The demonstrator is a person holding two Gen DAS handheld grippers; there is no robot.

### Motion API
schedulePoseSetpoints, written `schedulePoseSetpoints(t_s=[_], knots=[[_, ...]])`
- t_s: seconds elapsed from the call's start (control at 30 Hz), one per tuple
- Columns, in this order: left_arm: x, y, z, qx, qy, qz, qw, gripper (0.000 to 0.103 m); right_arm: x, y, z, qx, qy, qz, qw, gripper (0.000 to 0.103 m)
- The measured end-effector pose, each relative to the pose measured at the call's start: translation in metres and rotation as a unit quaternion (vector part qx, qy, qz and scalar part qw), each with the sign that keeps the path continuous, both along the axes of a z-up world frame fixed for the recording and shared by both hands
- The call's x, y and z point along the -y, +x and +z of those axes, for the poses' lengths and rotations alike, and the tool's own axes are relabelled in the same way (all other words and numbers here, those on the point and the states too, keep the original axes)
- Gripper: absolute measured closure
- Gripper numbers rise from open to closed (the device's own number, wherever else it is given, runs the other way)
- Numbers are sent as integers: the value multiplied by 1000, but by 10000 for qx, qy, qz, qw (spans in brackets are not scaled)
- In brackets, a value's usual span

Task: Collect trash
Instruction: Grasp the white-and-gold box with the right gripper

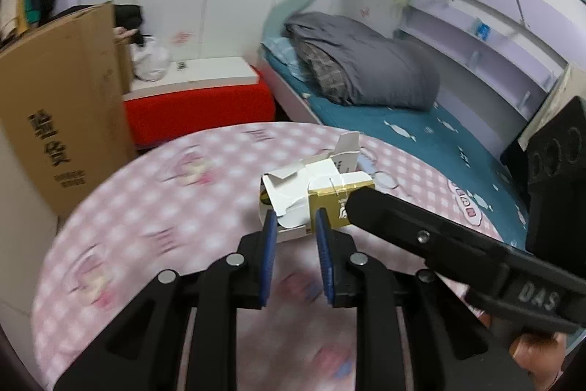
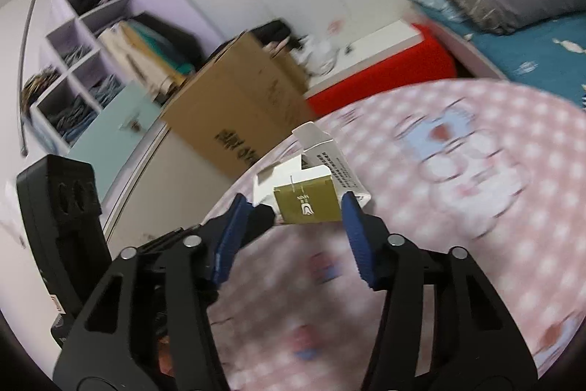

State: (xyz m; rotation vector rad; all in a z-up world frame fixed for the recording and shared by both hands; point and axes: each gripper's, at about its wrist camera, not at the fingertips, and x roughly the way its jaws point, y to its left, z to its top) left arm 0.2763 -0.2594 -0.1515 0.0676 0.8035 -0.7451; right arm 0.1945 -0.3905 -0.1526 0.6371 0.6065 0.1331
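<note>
- Your left gripper (image 1: 293, 226) reaches the torn white-and-gold carton (image 1: 315, 193) on the pink checked tablecloth (image 1: 154, 207); its blue pads (image 1: 270, 237) flank the carton's near edge with a gap, jaws parted.
- Your right gripper (image 2: 293, 207) stands wide apart around the same carton (image 2: 307, 200); whether its pads (image 2: 353, 211) touch it is hard to tell.
- From the left wrist, the right gripper's finger hides the carton's right end.
- Motion blur smears the tablecloth print and the cardboard box (image 2: 238, 105) lettering.
</note>
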Motion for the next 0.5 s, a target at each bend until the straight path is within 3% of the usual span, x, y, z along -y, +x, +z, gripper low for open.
schedulePoseSetpoints(t_s=[0.23, 0.5], knots=[[-82, -17, 22, 184, -211, 551, 9981, 83, -75, 7, 22, -47, -288, 374, 9989, 54], [-149, -33, 19, 85, -351, 937, 9949, 83, -136, 4, 23, -171, -319, 667, 9971, 54]])
